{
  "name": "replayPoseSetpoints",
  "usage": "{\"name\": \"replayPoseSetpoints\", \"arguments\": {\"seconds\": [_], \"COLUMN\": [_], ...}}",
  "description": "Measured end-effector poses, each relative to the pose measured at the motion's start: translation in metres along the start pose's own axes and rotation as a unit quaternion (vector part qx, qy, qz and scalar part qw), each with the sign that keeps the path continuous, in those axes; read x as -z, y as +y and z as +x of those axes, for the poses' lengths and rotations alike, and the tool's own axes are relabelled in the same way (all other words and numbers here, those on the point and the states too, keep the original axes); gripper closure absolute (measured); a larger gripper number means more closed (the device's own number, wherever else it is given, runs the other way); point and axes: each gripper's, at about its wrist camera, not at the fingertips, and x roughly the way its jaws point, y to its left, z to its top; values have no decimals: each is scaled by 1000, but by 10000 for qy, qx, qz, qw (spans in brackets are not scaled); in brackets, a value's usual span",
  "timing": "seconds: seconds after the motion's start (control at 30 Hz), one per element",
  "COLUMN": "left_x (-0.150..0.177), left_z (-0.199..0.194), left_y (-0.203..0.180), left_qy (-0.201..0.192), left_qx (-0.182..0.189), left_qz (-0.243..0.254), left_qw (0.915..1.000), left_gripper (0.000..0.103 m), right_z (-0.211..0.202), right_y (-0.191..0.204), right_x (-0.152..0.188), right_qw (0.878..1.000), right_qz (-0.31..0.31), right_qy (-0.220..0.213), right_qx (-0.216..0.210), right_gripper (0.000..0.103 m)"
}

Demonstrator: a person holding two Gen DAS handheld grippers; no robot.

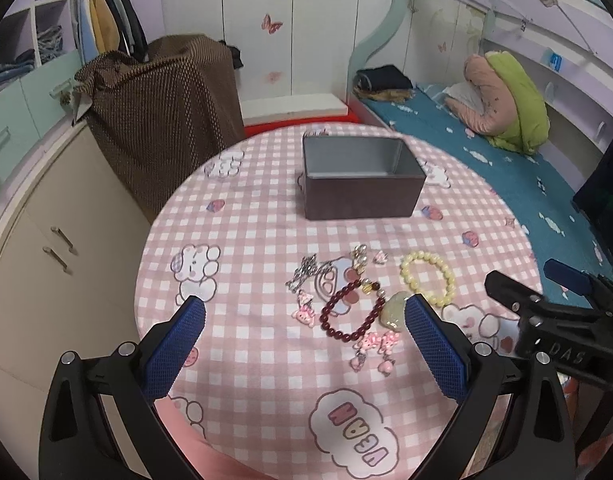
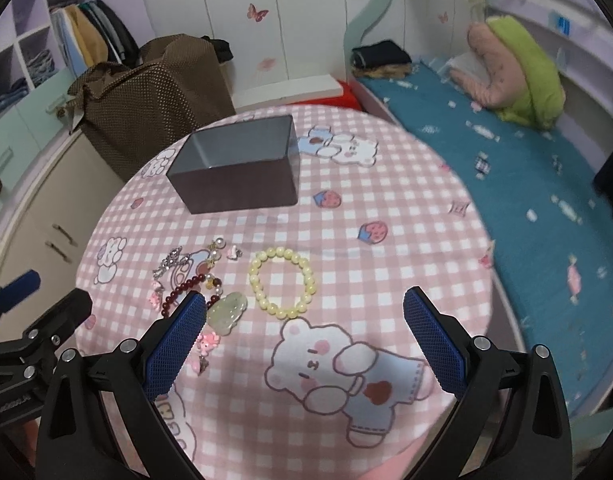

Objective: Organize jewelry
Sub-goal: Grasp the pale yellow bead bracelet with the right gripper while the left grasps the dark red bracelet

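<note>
A pile of jewelry lies on the pink checked tablecloth point(image 1: 246, 264): a dark red bead bracelet point(image 1: 348, 312), a pale yellow bead bracelet point(image 1: 428, 278), a pale green jade pendant point(image 1: 392, 312), a silver piece point(image 1: 302, 274) and pink charms point(image 1: 376, 346). An open grey box point(image 1: 360, 178) stands behind them. My left gripper point(image 1: 304, 314) is open above the near side of the pile. My right gripper point(image 2: 304, 308) is open just right of the pile, near the yellow bracelet point(image 2: 282, 282) and the jade pendant point(image 2: 226, 306). The box point(image 2: 236, 168) is empty.
The table is round and its edge falls off on all sides. A brown cloth-covered object point(image 1: 162, 112) stands behind on the left, beside cabinets point(image 1: 46, 240). A bed with a blue sheet point(image 1: 518, 184) lies to the right. The right gripper's body point(image 1: 562, 312) shows at the right of the left wrist view.
</note>
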Motion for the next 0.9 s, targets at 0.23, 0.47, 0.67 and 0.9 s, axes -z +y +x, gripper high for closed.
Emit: {"name": "replayPoseSetpoints", "arguments": {"seconds": [0.23, 0.47, 0.67, 0.9], "left_x": [12, 21, 19, 14], "left_z": [34, 63, 74, 83], "left_y": [11, 22, 20, 10], "left_qy": [383, 572, 559, 543], "left_qx": [242, 452, 474, 347], "left_qz": [-35, -305, -295, 12], "left_qw": [9990, 9969, 9969, 9979], "left_gripper": [7, 7, 7, 12], "right_z": [23, 45, 70, 98], "right_y": [-11, -12, -9, -10], "right_x": [7, 8, 5, 0], "right_qw": [9997, 9986, 9978, 9983], "right_qz": [89, -240, -439, -405], "right_qy": [-131, -251, -132, 225], "right_qx": [191, 405, 485, 355], "right_gripper": [7, 7, 10, 44]}}
